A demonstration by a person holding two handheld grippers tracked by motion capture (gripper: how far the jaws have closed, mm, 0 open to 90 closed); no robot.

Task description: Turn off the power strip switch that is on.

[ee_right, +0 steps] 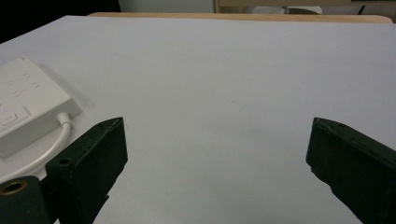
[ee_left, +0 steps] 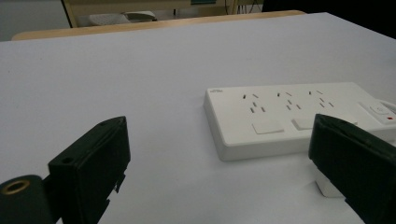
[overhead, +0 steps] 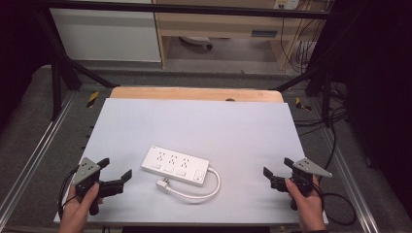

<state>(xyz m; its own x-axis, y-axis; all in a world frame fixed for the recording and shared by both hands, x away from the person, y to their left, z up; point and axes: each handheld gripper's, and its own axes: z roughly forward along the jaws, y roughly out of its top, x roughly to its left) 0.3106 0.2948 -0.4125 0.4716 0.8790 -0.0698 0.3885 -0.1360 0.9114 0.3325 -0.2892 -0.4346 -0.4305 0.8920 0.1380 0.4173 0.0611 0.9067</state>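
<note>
A white power strip (overhead: 175, 166) with several sockets and switches lies near the middle front of the white table top (overhead: 194, 121). Its white cable (overhead: 204, 192) loops round from the right end to a plug (overhead: 163, 185) lying in front of it. My left gripper (overhead: 115, 168) is held open at the front left, a short way left of the strip (ee_left: 285, 116). At the front right my right gripper (overhead: 277, 167) is open too, well clear of the strip (ee_right: 23, 107) and its cable (ee_right: 51, 144). Nothing is between either pair of jaws.
The white top rests on a wooden table whose far edge (overhead: 194, 93) shows behind it. Metal frame rails (overhead: 29, 160) run along both sides. Cables (overhead: 335, 204) trail at the right. Shelving (overhead: 218, 29) stands behind the table.
</note>
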